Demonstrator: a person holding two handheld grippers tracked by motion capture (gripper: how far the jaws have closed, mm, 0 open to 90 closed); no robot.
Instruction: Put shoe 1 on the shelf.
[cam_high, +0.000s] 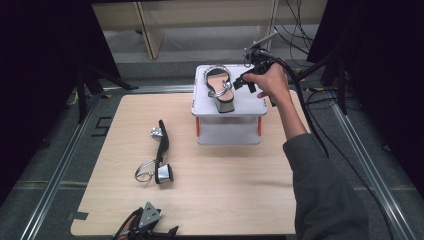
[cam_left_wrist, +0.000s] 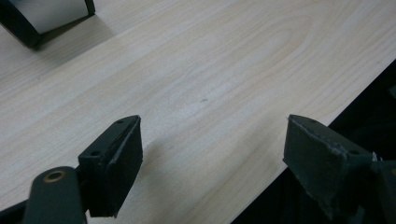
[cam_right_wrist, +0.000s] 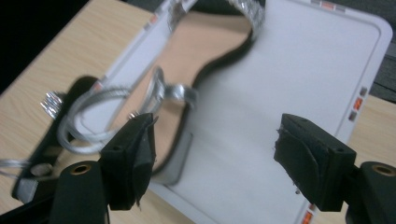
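Your right gripper (cam_high: 239, 83) hovers over the white two-tier plastic rack (cam_high: 250, 110) at the far side of the pale wood-grain table (cam_high: 225, 185), its black padded jaws spread wide with nothing between them. Just beside it, on the rack's smooth top shelf, lies a high-heeled sandal with a tan insole, black edge, glittery silver straps and a metallic block heel (cam_high: 220, 91). Its matching sandal (cam_high: 159, 154) lies on its side on the tabletop, well apart from the rack. Your left gripper (cam_high: 145, 227) rests at the table's near edge, jaws parted and empty.
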